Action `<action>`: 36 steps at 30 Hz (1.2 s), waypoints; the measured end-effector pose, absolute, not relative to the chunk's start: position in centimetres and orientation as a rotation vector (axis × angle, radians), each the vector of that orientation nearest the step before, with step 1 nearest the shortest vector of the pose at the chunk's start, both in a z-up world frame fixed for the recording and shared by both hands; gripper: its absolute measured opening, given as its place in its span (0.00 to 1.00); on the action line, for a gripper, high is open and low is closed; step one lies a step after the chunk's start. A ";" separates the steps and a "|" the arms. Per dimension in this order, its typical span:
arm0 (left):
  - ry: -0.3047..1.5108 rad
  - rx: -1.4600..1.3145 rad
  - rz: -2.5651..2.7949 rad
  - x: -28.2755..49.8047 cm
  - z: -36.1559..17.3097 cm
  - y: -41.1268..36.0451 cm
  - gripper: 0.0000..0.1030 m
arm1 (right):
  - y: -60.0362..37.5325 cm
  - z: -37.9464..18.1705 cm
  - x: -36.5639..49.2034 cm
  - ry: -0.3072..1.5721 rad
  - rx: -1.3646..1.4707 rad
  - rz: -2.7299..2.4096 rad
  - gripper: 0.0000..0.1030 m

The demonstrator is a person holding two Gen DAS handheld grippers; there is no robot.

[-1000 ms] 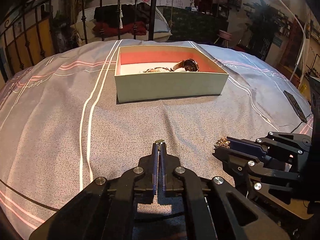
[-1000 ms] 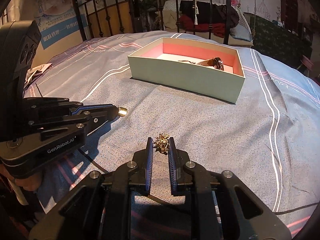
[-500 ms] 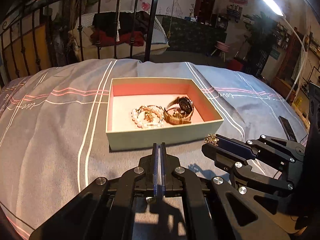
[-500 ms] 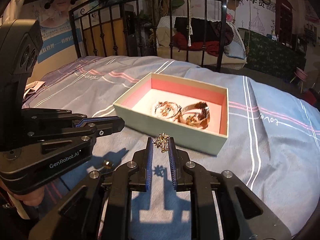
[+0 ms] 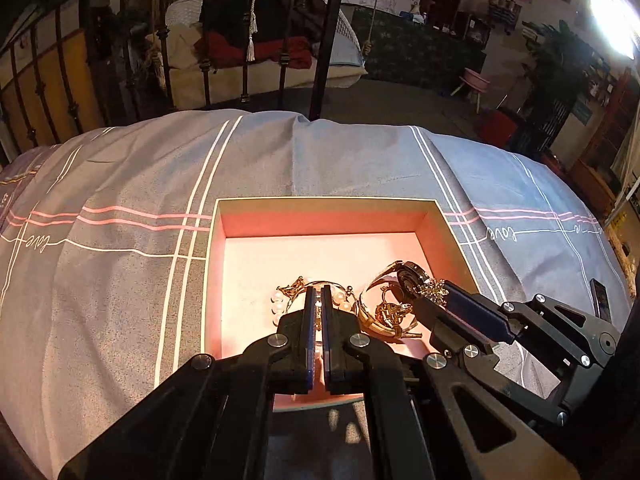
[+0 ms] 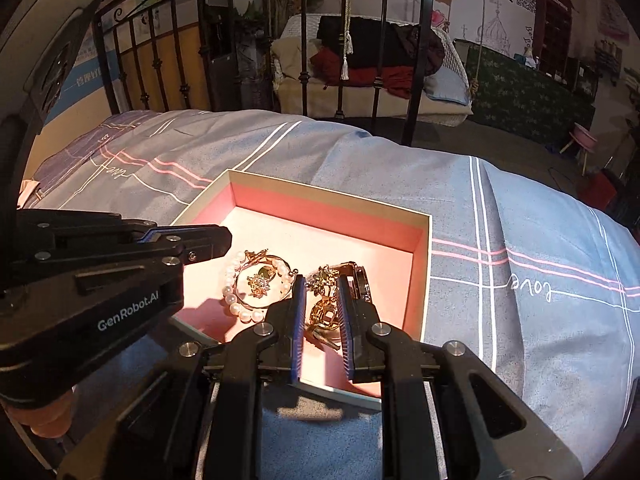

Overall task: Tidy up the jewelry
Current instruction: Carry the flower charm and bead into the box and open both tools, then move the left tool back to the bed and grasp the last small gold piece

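Right tongs [image 6: 320, 286] over the box's near right corner, jaws parted, a gold floral brooch [image 6: 322, 277] at their tips; whether it's pinched, can't tell. Left tongs [image 5: 317, 295] clenched to a sliver, nothing visibly between them, above the pearl bracelet [image 6: 239, 297]. Beside it, the watch [image 5: 413, 278] lies against the right wall. All sits in the pink-lined box [image 6: 328, 222] on the grey striped bed [image 5: 120, 280], iron bedframe [image 6: 304, 40] beyond.

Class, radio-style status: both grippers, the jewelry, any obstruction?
Left gripper shut, over box. Right gripper open, gold brooch between fingers, over watch. Pearl bracelet already boxed. No obstruction seen.
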State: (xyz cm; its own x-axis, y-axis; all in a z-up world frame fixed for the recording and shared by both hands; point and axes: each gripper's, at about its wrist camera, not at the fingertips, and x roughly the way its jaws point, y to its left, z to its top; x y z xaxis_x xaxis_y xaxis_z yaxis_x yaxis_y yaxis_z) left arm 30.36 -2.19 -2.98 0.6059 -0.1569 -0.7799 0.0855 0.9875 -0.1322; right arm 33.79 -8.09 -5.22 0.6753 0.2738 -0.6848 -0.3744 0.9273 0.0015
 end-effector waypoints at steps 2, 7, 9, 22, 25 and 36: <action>0.918 -0.088 -0.141 30.6 -3.4 -2.2 0.02 | -7.7 -5.5 34.0 0.750 -0.158 0.366 0.16; 0.944 -0.076 -0.145 31.2 -4.4 -2.6 0.02 | -7.5 -6.3 34.4 0.765 -0.165 0.372 0.16; 0.946 -0.083 -0.142 31.3 -4.5 -2.5 0.02 | -7.4 -6.5 34.3 0.765 -0.171 0.369 0.16; 0.796 -0.025 -0.146 27.2 -1.5 -2.9 0.50 | -8.0 -5.4 31.4 0.712 -0.175 0.340 0.52; 0.766 -0.006 -0.170 24.6 -0.8 -2.9 0.54 | -8.3 -5.0 28.9 0.696 -0.170 0.347 0.52; 0.879 0.008 -0.191 16.3 -6.4 -2.1 0.55 | -11.2 -9.8 19.8 0.791 -0.124 0.339 0.53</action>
State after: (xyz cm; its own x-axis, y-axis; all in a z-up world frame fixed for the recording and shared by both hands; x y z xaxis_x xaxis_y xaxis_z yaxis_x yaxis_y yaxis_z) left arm 16.35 -2.08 -6.39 0.6217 -0.1629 -0.7662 0.1697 0.9829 -0.0713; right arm 19.77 -11.24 -9.78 0.6527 0.2515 -0.7147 -0.3439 0.9389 0.0163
